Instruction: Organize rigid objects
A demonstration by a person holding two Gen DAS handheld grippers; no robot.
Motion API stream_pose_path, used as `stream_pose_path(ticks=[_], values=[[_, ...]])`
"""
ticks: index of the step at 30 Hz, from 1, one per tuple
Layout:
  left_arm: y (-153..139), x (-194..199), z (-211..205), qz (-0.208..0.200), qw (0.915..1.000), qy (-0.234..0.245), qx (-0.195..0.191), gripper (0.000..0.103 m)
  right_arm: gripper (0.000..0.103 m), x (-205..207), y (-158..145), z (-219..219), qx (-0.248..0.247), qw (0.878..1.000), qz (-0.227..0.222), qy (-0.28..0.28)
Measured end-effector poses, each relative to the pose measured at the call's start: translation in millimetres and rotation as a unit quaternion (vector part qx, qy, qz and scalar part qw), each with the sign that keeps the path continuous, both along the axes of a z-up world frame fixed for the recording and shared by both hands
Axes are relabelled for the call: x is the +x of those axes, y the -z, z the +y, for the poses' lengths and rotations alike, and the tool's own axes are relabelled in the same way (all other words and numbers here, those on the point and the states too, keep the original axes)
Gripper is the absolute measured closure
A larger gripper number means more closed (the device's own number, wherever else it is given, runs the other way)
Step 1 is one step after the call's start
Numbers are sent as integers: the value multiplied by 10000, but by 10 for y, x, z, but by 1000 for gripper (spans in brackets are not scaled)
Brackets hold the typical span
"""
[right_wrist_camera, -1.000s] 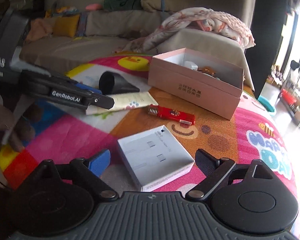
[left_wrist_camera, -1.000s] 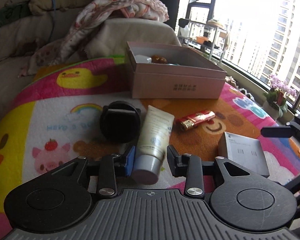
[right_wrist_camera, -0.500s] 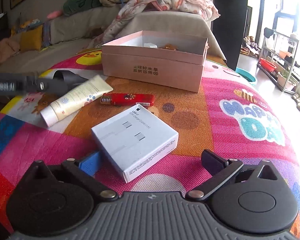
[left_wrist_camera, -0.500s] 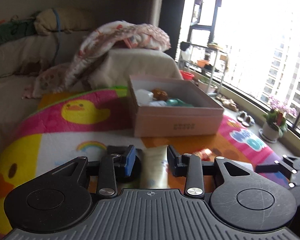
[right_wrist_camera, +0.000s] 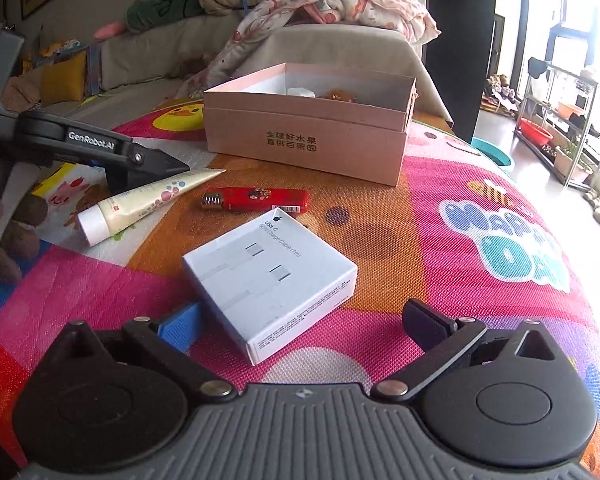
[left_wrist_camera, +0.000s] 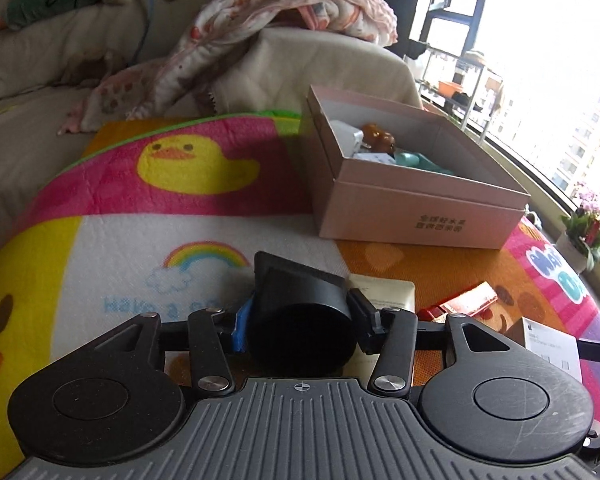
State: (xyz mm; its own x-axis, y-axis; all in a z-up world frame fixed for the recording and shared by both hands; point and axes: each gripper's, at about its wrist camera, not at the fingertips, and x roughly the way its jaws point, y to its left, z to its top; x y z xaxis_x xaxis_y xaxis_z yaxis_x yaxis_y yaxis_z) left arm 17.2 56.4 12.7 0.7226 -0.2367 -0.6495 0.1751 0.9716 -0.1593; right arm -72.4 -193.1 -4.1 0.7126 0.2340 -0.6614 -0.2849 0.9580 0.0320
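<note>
The jaws of the left gripper [left_wrist_camera: 298,326] are closed against the two sides of a black funnel-shaped nozzle [left_wrist_camera: 300,316], blue pad on one side and black pad on the other. In this left wrist view the nozzle sits over the colourful play mat [left_wrist_camera: 120,256], near and in front of the open pink box [left_wrist_camera: 420,220]. Just beside the nozzle, on the side toward the window, lie the flat end of a cream tube [left_wrist_camera: 392,294] and a red lighter [left_wrist_camera: 458,304], both in front of the box.

In the right wrist view the jaws of the right gripper [right_wrist_camera: 300,326] stand wide apart, holding nothing, with a white cable box [right_wrist_camera: 270,280] lying on the mat between them, well in front of the pink box [right_wrist_camera: 304,144]. The lighter [right_wrist_camera: 256,200] lies between the cable box and the pink box. The cream tube [right_wrist_camera: 140,208] lies near it, farther from the pink box, under the left gripper [right_wrist_camera: 162,164].
</note>
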Motion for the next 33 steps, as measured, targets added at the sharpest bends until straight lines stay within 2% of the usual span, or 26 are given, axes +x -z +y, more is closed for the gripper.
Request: stream_pose_path(ticks=[7, 14, 19, 27, 31, 33], values=[[10, -97, -3, -48, 9998, 190, -91, 50, 0, 16, -8, -14, 45, 10000, 49, -46], [23, -465, -71, -37, 9972, 701, -241, 50, 0, 47, -28, -14, -12, 9996, 213, -166], [75, -610, -50, -151, 9963, 766, -358, 50, 0, 19, -12, -11, -29, 9998, 131, -171], [106, -685, -155, -338, 9956, 870, -4, 50, 0, 13, -67, -12, -166, 9995, 250, -110], [116, -692, -126, -363, 9962, 787, -127, 50, 0, -64, -155, -33, -672, 9975, -46, 205], [124, -681, -74, -341, 9961, 749, -318, 50, 0, -94, -252, -62, -668, 9973, -189, 245]])
